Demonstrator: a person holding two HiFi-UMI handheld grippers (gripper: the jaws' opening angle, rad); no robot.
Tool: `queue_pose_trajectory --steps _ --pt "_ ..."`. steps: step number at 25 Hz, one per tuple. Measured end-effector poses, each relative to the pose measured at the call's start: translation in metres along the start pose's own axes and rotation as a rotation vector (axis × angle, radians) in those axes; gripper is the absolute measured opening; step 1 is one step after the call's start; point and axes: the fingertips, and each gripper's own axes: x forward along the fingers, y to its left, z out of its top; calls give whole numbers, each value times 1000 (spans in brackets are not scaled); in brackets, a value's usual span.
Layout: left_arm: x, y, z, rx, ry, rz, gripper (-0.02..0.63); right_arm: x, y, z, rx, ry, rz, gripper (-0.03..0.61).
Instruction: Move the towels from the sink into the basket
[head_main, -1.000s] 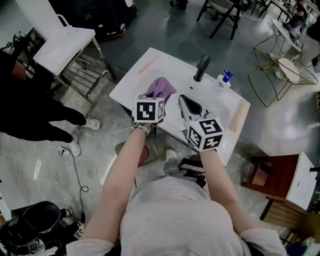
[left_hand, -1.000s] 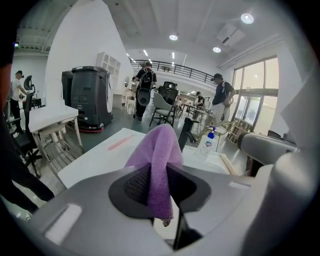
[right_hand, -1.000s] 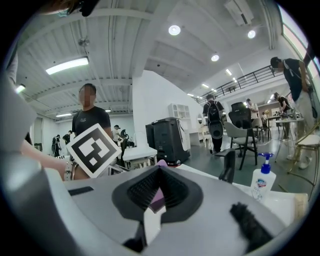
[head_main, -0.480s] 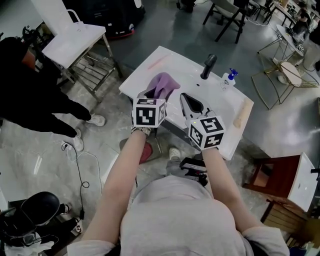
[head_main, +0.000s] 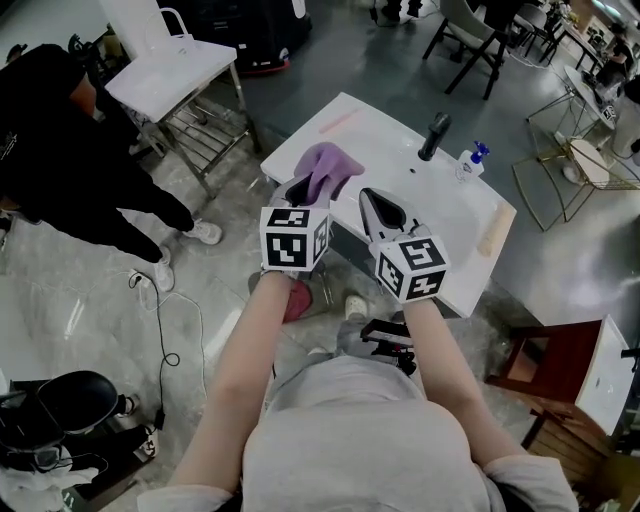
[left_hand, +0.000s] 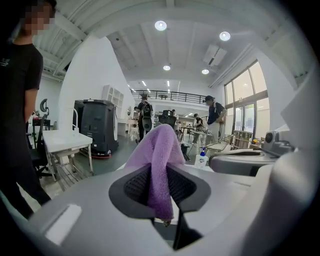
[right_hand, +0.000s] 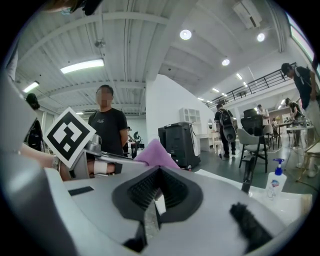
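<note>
1. Sink (head_main: 445, 210): a white slab on the grey floor, with its faucet (head_main: 436, 135) and a soap bottle (head_main: 472, 160) along the far side. Compared with a second ago, both grippers stand closer to its near left edge. No other towel can be made out on the sink, and no basket shows in any view.
2. Bystander (head_main: 70, 150): a person in black to the left of the sink, clear of the work and taking no part in it.
3. Purple towel (head_main: 328, 168): in the air above the sink's near left corner, hanging from the left gripper and touching nothing else. It has been lifted and drawn toward the person. The removal step therefore appears done, and the carry to the basket remains.
4. Towel axis: the cloth is pinched at a fold. Its long axis runs along the line of the gripper, rising as a peaked ridge away from the person. Only a short tail hangs below the fingers.
5. Left gripper (head_main: 300, 190): fingers clenched on the towel's fold, with the grip unchanged throughout the lift.
6. Right gripper (head_main: 370, 200): just beside the left gripper, with its fingers closed together on nothing.
</note>
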Motion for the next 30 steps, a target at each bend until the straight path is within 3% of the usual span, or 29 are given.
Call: queue_pose_trajectory --steps 11,17,30 --pt "-71 36 -3 -22 -120 84 78 7 67 -1 -8 -3 79 17" --pt "-101 50 -5 7 -172 116 77 12 99 -5 -16 11 122 17" --pt "-133 59 12 50 -258 165 77 22 124 7 -38 -9 187 17"
